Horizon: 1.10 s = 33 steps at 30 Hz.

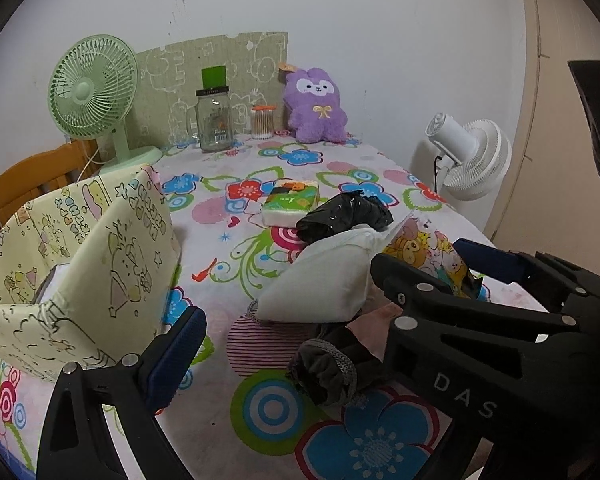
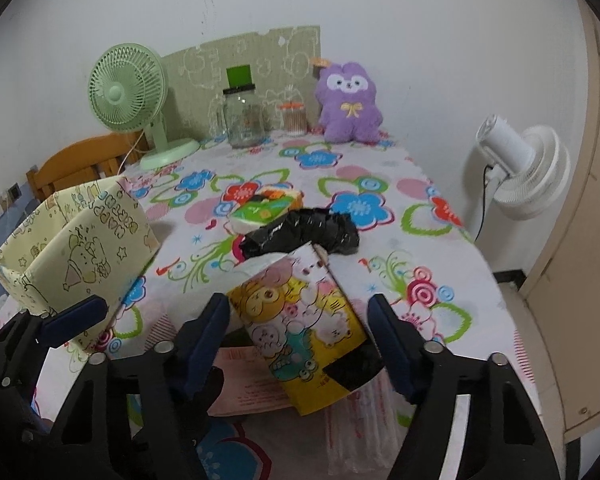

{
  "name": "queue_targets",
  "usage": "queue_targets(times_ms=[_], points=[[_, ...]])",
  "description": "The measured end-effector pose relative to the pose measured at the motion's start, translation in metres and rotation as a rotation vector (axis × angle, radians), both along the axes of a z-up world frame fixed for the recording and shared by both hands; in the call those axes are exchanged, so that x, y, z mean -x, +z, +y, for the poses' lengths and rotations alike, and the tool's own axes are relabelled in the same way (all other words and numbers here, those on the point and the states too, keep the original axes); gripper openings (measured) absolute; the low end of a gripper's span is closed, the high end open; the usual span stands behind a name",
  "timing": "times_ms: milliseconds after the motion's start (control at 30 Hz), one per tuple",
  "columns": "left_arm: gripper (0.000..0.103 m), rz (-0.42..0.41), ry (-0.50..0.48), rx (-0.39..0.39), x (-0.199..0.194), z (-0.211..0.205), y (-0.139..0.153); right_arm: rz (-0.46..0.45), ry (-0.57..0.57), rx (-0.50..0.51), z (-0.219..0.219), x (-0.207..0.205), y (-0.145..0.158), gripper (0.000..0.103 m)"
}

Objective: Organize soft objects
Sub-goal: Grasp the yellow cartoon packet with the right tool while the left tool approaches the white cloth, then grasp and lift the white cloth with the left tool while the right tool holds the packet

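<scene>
A packet printed with cartoon animals [image 2: 300, 320] leans on a pile of soft things near the table's front edge. My right gripper [image 2: 298, 304] straddles it, open, with a small gap at each blue pad. In the left wrist view the same gripper [image 1: 418, 256] reaches in from the right around the packet [image 1: 424, 248]. My left gripper [image 1: 300, 320] is open over a dark sock [image 1: 328, 372]; its right finger is hidden behind the right gripper. A white soft pack [image 1: 324, 276], a black plastic bag [image 1: 344, 214] and a green tissue pack [image 1: 290, 202] lie behind. A yellow fabric box [image 1: 72, 260] stands left.
A purple plush [image 1: 316, 106], a glass jar [image 1: 214, 120], a swab jar [image 1: 263, 122] and a green fan [image 1: 92, 88] line the back of the flowered tablecloth [image 1: 228, 184]. A white fan [image 1: 472, 156] stands off the right edge, a wooden chair [image 1: 28, 184] at left.
</scene>
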State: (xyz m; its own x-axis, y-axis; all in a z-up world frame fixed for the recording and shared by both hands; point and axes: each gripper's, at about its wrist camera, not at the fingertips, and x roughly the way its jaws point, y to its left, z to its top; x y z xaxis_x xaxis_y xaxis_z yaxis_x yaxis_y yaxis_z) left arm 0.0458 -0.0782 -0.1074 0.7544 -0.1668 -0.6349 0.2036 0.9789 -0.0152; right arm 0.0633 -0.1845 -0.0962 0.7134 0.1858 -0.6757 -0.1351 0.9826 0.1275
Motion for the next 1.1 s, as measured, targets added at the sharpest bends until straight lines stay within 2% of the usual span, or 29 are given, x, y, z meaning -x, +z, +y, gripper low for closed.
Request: queue_targets(times_ms=[133, 533, 633, 733, 800, 933, 1100], points=[[0.099, -0.007, -0.003, -0.007, -0.004, -0.002, 0.001, -0.002, -0.010, 0.000, -0.001, -0.001, 0.000, 0.059], [0.099, -0.038, -0.008, 0.009, -0.027, -0.002, 0.018, -0.038, -0.049, -0.055, -0.013, -0.011, 0.018, 0.054], [0.098, 0.003, -0.021, 0.024, -0.040, -0.001, 0.015, -0.036, -0.058, -0.056, -0.014, -0.016, 0.019, 0.053], [0.088, 0.070, -0.032, 0.027, -0.053, -0.002, 0.009, -0.026, -0.069, -0.055, -0.014, -0.021, 0.017, 0.053], [0.086, 0.102, -0.036, 0.031, -0.060, -0.002, 0.004, -0.016, -0.074, -0.050, -0.013, -0.024, 0.015, 0.053], [0.085, 0.128, -0.049, 0.047, -0.065, -0.001, -0.002, 0.007, -0.084, -0.047, -0.013, -0.029, 0.010, 0.053], [0.073, 0.164, -0.095, 0.056, -0.068, -0.005, -0.008, 0.034, -0.092, -0.041, -0.011, -0.035, 0.004, 0.053]])
